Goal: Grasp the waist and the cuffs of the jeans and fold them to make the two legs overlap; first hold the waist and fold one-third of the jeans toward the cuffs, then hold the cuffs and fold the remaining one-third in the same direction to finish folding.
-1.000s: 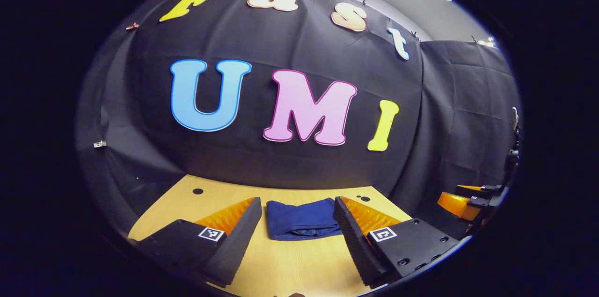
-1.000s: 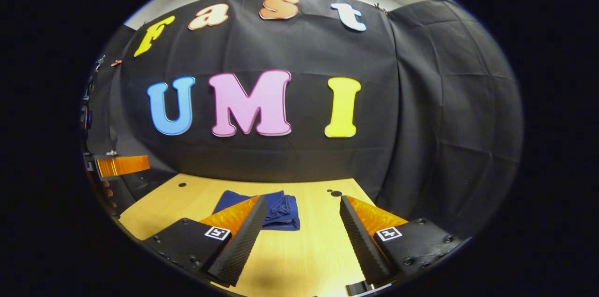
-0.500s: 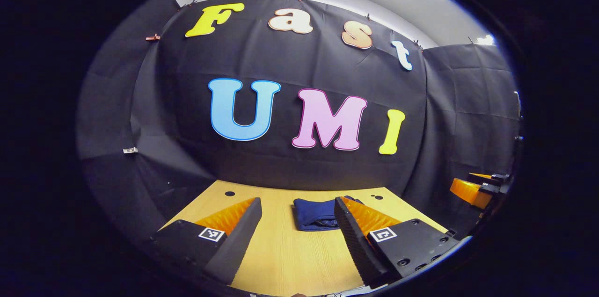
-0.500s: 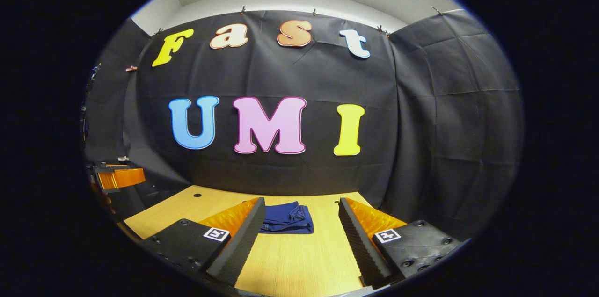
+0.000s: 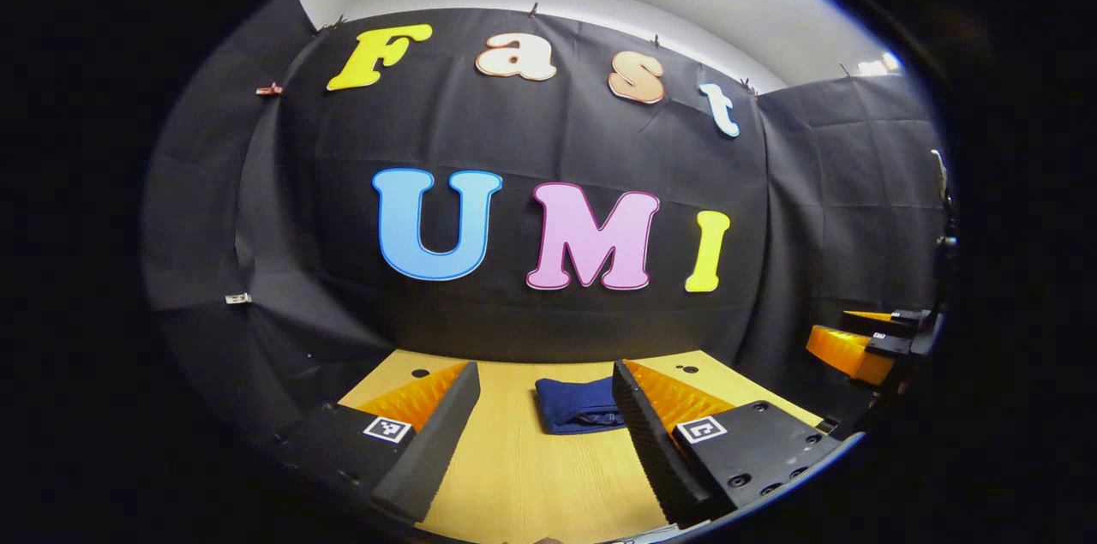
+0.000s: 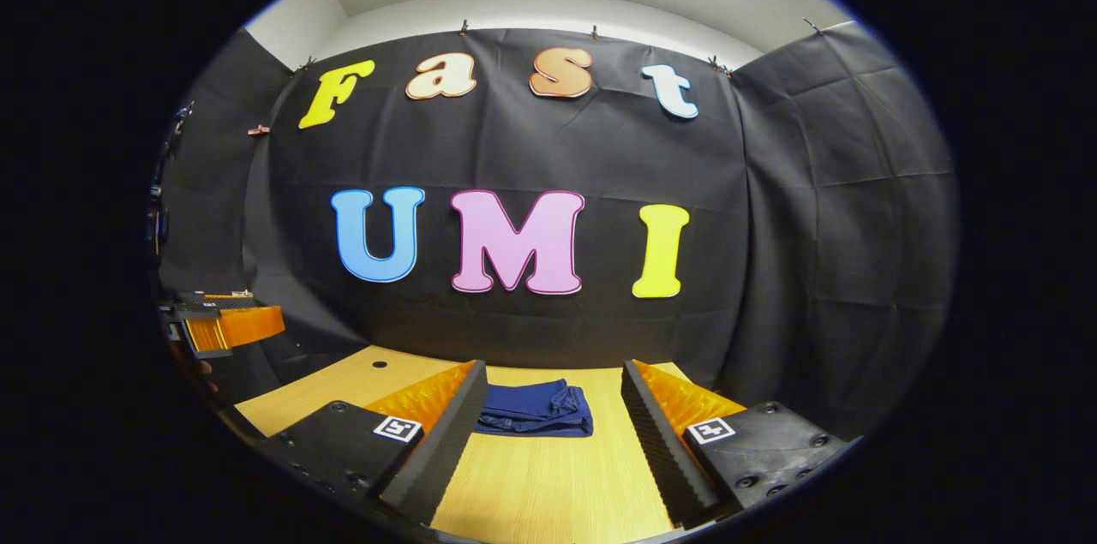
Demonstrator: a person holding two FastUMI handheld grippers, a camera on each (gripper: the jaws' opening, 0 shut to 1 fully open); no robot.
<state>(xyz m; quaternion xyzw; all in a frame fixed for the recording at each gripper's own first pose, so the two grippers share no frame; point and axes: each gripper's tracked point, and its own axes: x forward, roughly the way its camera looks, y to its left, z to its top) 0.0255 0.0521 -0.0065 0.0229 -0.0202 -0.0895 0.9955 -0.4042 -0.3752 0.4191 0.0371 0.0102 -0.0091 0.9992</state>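
The dark blue jeans (image 5: 578, 405) lie folded into a small compact stack on the wooden table (image 5: 514, 475), toward its far side. In the left gripper view my left gripper (image 5: 544, 371) is open and holds nothing, well short of the jeans, with its right finger covering their right edge. In the right gripper view the jeans (image 6: 536, 409) sit between the fingers' lines, farther off; my right gripper (image 6: 553, 367) is open and holds nothing. The right gripper (image 5: 857, 347) also appears at the far right of the left gripper view, and the left gripper (image 6: 227, 325) at the far left of the right gripper view.
The black cloth wall (image 5: 557, 321) rises just behind the table's far edge. Small dark holes (image 5: 420, 373) mark the tabletop near the back. Bare wood (image 6: 548, 484) stretches between my grippers and the jeans.
Both grippers have drawn back from the folded jeans, which now look smaller and farther away. Both views have tilted upward, showing more of the wall and ceiling. The jeans have not moved.
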